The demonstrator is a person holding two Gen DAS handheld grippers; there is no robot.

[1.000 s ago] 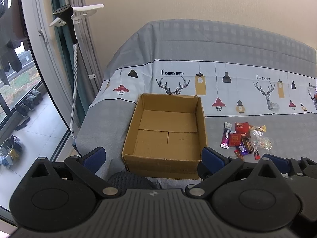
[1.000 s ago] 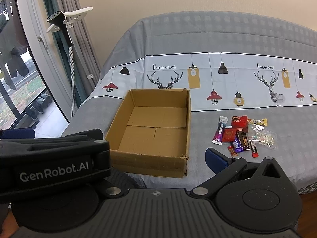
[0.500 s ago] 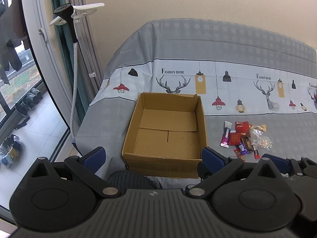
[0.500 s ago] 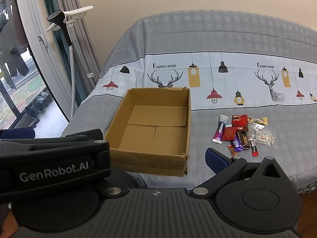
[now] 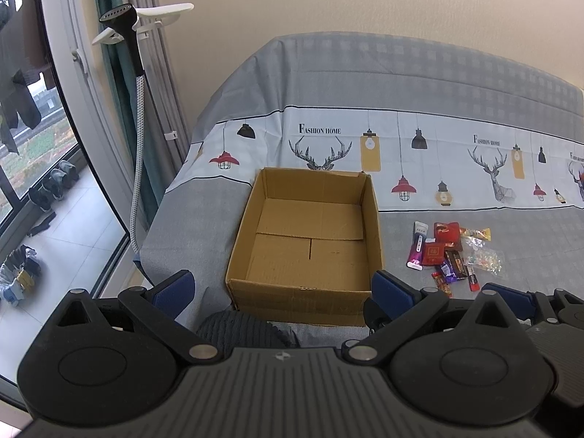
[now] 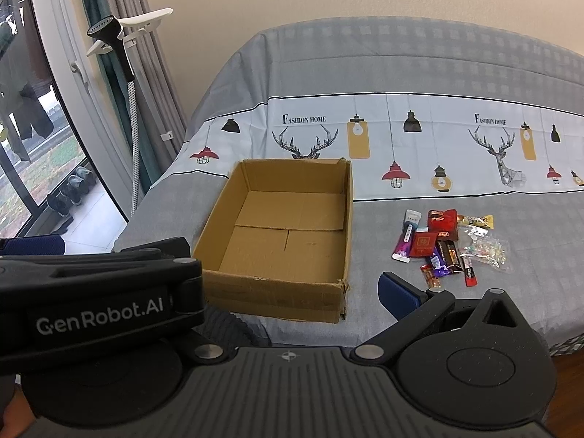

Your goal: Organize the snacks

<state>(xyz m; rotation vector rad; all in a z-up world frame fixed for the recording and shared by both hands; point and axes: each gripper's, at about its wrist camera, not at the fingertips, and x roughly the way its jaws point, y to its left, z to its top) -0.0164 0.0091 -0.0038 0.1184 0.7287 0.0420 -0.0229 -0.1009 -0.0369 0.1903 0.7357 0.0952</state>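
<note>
Open cardboard box [image 5: 310, 241] on a bed covered by a grey sheet [image 5: 419, 84] printed with lamps and deer heads; nothing visible inside the box. Heap of small snacks [image 5: 450, 253] on the sheet just right of the box, apart from its wall: purple sachet [image 6: 404, 241], red packets [image 6: 440, 221], clear bag of coloured sweets [image 6: 485, 250], short wrapped bars at the near edge. Left hand-held gripper [image 5: 281, 288] spread wide, blue fingertips [image 5: 173, 288] flanking the box's near wall, gripping nothing. Right hand-held gripper [image 6: 219, 281] also spread wide, empty; one blue pad near the snacks, the other behind the left unit's body. Garment steamer [image 5: 124, 29] and curtain beside the window at left.
</note>
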